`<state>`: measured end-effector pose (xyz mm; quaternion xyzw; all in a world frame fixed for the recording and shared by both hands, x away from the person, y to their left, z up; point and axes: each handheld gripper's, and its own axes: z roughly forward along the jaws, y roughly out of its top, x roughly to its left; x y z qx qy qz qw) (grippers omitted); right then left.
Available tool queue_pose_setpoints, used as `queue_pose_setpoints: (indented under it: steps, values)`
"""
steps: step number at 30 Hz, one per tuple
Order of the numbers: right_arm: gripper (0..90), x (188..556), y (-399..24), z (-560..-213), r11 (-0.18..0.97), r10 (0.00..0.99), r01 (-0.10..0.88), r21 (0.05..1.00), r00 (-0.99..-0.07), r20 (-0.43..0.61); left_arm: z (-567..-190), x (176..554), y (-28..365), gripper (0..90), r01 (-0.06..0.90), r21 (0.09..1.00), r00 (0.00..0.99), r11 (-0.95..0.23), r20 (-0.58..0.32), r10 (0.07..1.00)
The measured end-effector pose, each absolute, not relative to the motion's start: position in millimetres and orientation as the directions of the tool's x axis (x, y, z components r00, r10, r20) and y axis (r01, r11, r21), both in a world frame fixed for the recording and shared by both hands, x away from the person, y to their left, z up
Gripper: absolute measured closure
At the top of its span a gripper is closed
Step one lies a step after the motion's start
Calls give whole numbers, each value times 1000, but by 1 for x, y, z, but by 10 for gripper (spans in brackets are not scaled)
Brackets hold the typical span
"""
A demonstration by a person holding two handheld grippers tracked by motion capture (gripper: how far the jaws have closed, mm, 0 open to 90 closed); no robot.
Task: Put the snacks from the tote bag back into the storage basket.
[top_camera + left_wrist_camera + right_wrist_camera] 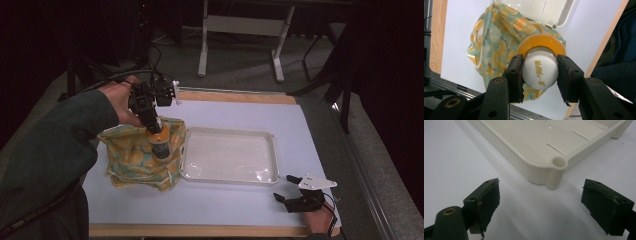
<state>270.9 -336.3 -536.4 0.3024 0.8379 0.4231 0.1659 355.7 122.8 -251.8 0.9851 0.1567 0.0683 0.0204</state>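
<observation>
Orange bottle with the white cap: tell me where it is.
In the high view the orange bottle stands left of the white tray, on the patterned cloth, its cap clamped by the left gripper.

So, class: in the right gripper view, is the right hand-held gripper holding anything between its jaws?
No: the right hand-held gripper has its jaws spread wide over bare table, with the white tray's corner beyond them.

Dim rm, grey floor (pixel 240 65), white desk legs (pixel 202 45)

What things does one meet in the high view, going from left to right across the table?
Patterned cloth bag with the orange bottle held by the left gripper → white tray → right gripper.
</observation>
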Motion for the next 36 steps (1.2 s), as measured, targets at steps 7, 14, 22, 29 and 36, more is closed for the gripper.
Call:
queue_pose_setpoints:
  steps: [7,14,22,29,36]
  values:
    - [149,271,-336,-536,459,647,366,809,-762,-22,-251,355,115,592,288,59,947,-956,133,293]
    - [149,271,-336,-536,459,647,366,810,-762,-22,-250,354,107,592,276,63,950,-959,135,282]
    - [149,271,-336,-537,458,647,366,810,-762,-21,-253,356,96,592,256,67,956,-964,127,263]
    - [149,271,-336,-536,458,647,366,810,-763,-21,-255,358,87,592,249,70,959,-966,124,256]
    - [149,271,-337,-536,458,646,365,811,-763,-21,-257,358,76,592,220,67,965,-973,129,227]
